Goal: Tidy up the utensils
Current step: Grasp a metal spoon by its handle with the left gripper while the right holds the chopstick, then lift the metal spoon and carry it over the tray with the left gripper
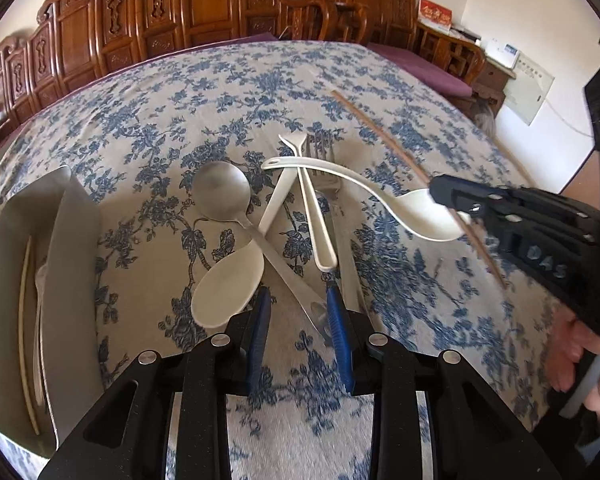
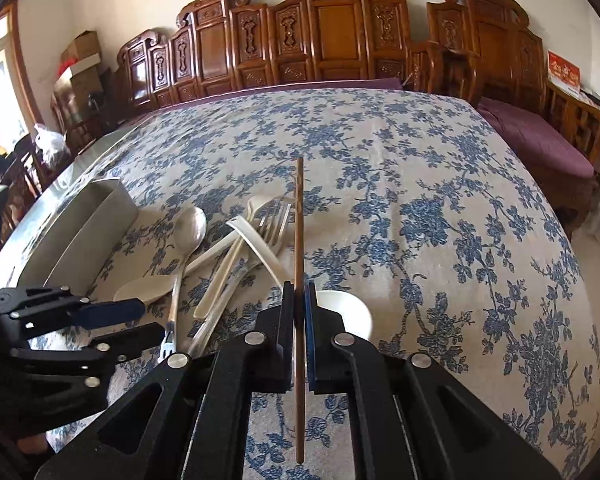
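Floral table (image 2: 420, 184) fills frame. Grey tray (image 1: 72, 240) at left edge, sorting bin with chopstick inside. Utensil pile (image 1: 292, 216) mid-frame, crossed and unsorted. Right gripper (image 2: 299, 292) clamped on brown chopstick (image 2: 299, 216), lifted for tray. Left gripper (image 1: 300, 304) jaws apart, empty, low centre over metal spoon (image 1: 224, 196) handle.

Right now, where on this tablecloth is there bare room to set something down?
Free: the far tablecloth beyond the utensil pile, and the whole stretch right of the white spoon. Crowded: between the grey organizer and that spoon.
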Motion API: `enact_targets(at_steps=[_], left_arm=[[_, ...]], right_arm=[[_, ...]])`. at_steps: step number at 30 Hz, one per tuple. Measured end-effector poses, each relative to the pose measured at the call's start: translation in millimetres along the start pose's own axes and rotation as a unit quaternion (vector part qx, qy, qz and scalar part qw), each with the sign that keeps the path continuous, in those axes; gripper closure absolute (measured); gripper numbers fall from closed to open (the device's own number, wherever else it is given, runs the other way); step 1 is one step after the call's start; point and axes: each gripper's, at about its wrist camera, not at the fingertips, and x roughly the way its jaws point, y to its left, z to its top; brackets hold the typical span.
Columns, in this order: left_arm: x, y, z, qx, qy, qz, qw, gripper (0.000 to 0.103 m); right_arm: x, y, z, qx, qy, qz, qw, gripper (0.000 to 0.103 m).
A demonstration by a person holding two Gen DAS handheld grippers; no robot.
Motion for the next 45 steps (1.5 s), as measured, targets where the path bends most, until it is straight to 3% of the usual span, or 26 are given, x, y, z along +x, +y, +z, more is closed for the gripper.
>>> enact_targets(at_steps=[8, 19, 29, 37, 45], left_arm=[[16.7, -1.0, 11.1, -0.008, 0.010, 0.022, 0.9997, 0.078], [17.8, 9.6, 15.4, -0.038, 0.020, 0.012, 0.9990, 0.095], [0.8, 2.0, 10.3, 0.002, 0.007, 0.023, 0.9997, 0.096], [-3.6, -0.7, -13.3, 0.023, 0.027, 0.016, 0.9992, 0.096], [5.2, -4.1, -10.0, 0.037, 0.038, 0.024, 0.9983, 0.096]], right_arm=[[-3.5, 0.5, 2.7, 0.009, -0.010, 0.009, 1.000, 0.097], [-4.1, 3.9, 4.7, 0.008, -0.012, 0.012, 1.000, 0.097], [-2.1, 14.6, 4.2, -0.010, -0.008, 0.014, 1.000, 0.097], [-0.5, 15.0, 3.6, -0.010, -0.004, 0.013, 1.000, 0.097], [1.2, 12.5, 2.5, -0.009, -0.001, 0.011, 1.000, 0.097]])
